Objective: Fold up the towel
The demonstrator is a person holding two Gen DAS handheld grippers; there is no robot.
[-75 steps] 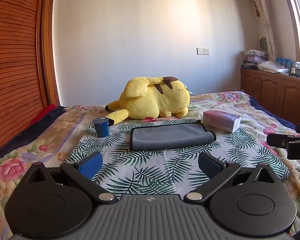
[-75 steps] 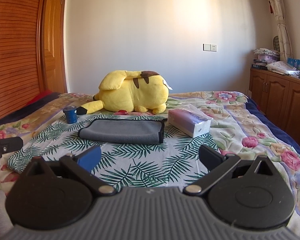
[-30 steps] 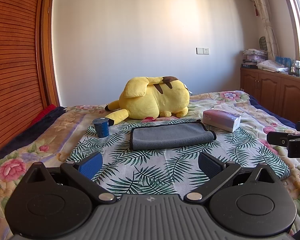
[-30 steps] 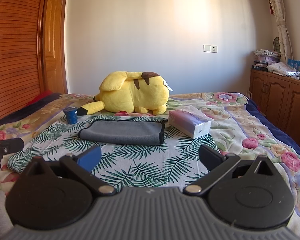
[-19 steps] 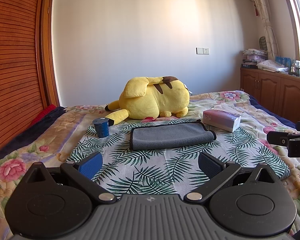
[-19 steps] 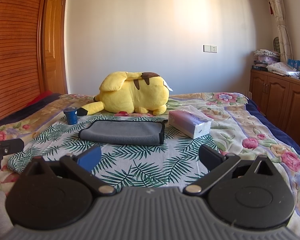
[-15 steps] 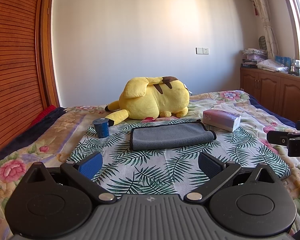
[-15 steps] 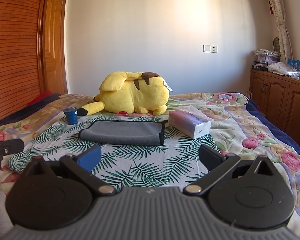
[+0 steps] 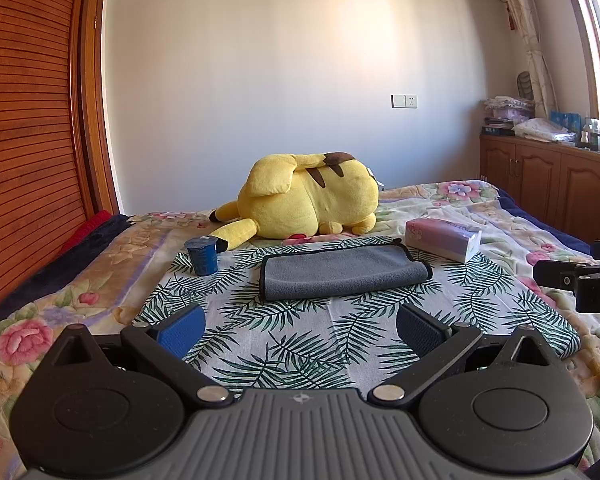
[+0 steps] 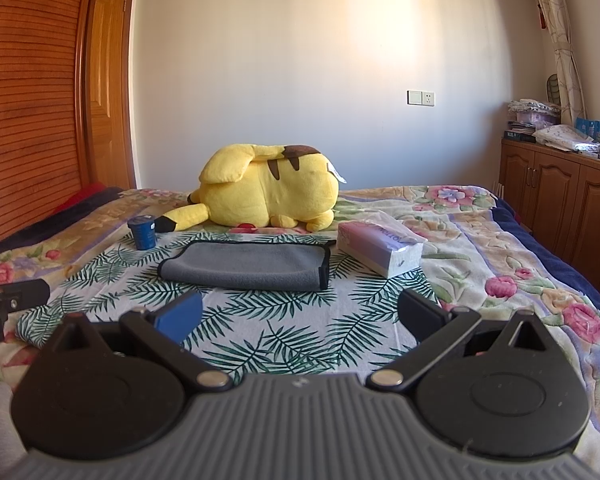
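A grey towel with a dark border (image 9: 340,272) lies folded in a flat rectangle on a palm-leaf cloth (image 9: 284,344) on the bed; it also shows in the right wrist view (image 10: 248,266). My left gripper (image 9: 300,326) is open and empty, held above the cloth a short way in front of the towel. My right gripper (image 10: 298,316) is open and empty too, in front of the towel. Each gripper's fingers show at the edge of the other's view: the right gripper (image 9: 580,276) and the left gripper (image 10: 8,300).
A yellow plush toy (image 9: 304,202) lies behind the towel. A dark blue cup (image 9: 201,255) stands left of it and a tissue pack (image 9: 442,238) lies to its right. Wooden cabinets (image 9: 552,184) line the right wall, a wooden wardrobe (image 9: 24,140) the left.
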